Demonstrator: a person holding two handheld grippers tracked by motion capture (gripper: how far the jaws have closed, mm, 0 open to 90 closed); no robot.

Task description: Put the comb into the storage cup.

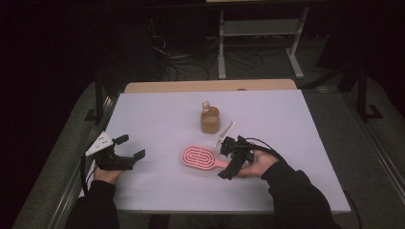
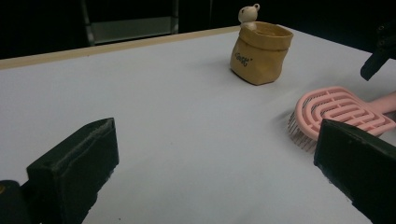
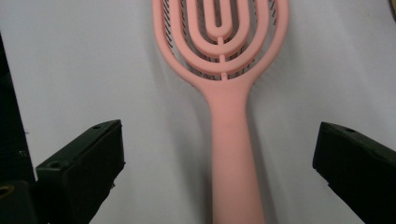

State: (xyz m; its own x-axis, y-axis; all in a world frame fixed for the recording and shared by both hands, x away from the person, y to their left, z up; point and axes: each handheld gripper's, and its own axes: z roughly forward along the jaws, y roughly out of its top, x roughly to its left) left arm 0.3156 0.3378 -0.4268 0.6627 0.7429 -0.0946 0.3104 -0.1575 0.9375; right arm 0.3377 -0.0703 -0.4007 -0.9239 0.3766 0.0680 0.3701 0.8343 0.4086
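You are holding the right gripper over the handle end of the pink plastic vented paddle hairbrush, which is lying flat, bristles down, on the white table. Your jaws are standing wide, with clear table showing between each pad and the handle, so nothing is being gripped. In the right gripper view the hairbrush is running straight ahead down the middle of the gap: handle nearest you, oval head farther out, long axis in line with the jaws' reach. That alignment is what the next move is hanging on; to take it you are probably only needing to close across the handle's width, no turning. Your left gripper is sitting well apart to the other side, jaws also spread wide and holding nothing; from it the brush head is lying ahead, just past one jaw. The right hand is clearly nearer. The tan fabric pouch with a small bear figure is standing beyond the brush head, apart from it.
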